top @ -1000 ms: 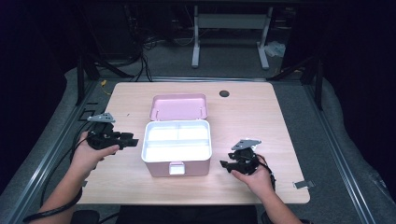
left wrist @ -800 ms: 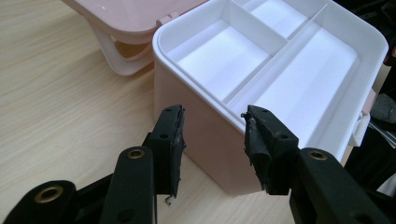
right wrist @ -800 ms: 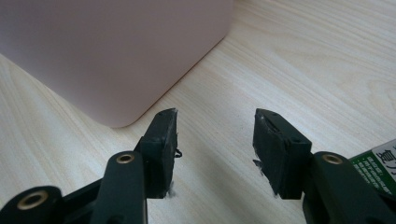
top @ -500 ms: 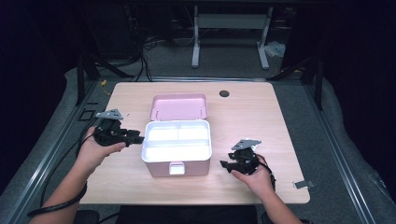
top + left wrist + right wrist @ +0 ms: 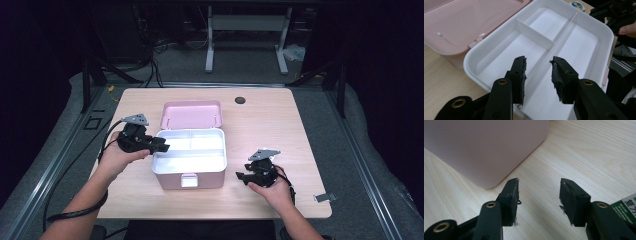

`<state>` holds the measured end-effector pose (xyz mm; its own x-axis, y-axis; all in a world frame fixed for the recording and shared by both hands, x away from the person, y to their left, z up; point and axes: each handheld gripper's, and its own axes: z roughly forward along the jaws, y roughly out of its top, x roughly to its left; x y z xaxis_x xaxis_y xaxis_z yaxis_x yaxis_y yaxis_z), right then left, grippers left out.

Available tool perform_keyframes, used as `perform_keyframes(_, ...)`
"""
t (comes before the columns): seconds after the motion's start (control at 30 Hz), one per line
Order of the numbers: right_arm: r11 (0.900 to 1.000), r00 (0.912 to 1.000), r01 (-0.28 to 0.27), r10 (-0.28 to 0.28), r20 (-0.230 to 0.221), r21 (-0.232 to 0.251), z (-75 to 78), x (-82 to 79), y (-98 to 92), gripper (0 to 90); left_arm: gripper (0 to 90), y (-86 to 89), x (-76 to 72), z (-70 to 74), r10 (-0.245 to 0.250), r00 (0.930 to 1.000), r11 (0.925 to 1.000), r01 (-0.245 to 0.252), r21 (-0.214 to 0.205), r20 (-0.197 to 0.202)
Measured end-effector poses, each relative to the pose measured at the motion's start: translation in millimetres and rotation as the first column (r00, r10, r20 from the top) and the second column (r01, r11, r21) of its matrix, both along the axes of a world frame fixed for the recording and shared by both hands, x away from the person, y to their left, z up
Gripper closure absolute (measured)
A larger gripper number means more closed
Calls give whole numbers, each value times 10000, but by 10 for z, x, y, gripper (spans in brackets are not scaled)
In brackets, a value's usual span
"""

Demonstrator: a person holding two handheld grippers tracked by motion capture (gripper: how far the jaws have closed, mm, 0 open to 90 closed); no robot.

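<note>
The left tongs (image 5: 161, 147) hang open and empty over the left rim of the pink box (image 5: 189, 159), which stands open in the middle of the surface (image 5: 280, 120), nearer the front edge. I think they should lower slowly and stay clear of the white dividers (image 5: 534, 33). The right tongs (image 5: 241, 176), open and empty, rest near the box's right front corner.

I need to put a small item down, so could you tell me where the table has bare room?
The table is bare right of the pink box, from the dark round hole down to the right gripper. It is crowded at the box's left rim, where the left gripper hangs over the white tray.
</note>
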<state>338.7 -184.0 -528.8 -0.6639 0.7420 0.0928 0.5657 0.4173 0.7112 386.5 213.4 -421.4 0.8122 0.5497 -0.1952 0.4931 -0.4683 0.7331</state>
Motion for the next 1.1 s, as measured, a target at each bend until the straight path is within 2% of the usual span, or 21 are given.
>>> perform_keyframes(0.1, 10000, 10000, -7, 7, -4, -2, -1, 0, -1, 496, 639, -73, 25, -1, -188, 9998, 9997, 189, 159, -48)
perform_keyframes(0.23, 10000, 10000, -8, 8, -30, -5, -1, -1, -4, 495, 677, -173, 54, 55, -599, 9982, 9957, 598, 712, 2)
perform_keyframes(0.37, 10000, 10000, -47, 47, -47, 17, -3, 1, -3, 496, 698, -289, 79, 133, -1110, 9938, 9830, 1097, 1469, 3)
perform_keyframes(0.43, 10000, 10000, -50, 50, -60, 16, -5, 2, -3, 495, 703, -349, 105, 158, -1376, 9905, 9708, 1362, 1973, -70)
perform_keyframes(0.53, 10000, 9999, -57, 58, -119, 20, -10, 5, -3, 495, 717, -450, 152, 181, -1734, 9847, 9483, 1722, 2665, -190)
perform_keyframes(0.7, 9999, 9999, -51, 52, -157, 91, -13, 9, -7, 495, 712, -633, 193, 204, -2566, 9654, 8986, 2560, 3564, -463)
perform_keyframes(0.77, 9999, 9999, -60, 62, -158, 131, -16, 12, -10, 495, 707, -691, 224, 216, -2800, 9591, 8804, 2739, 3872, -420)
perform_keyframes(0.9, 9997, 9997, -133, 137, -188, 217, -17, 13, -13, 495, 709, -768, 277, 221, -3011, 9520, 8515, 2941, 4341, -544)
perform_keyframes(0.93, 9997, 9998, -111, 115, -188, 214, -16, 12, -12, 495, 712, -790, 291, 218, -3114, 9483, 8413, 3049, 4463, -608)
perform_keyframes(1.0, 9997, 9998, -109, 113, -165, 229, -14, 10, -12, 496, 720, -816, 304, 216, -3209, 9446, 8303, 3158, 4593, -694)
perform_keyframes(1.1, 9994, 9996, -152, 158, -217, 298, -16, 11, -13, 497, 742, -836, 323, 210, -3239, 9427, 8278, 3235, 4583, -805)
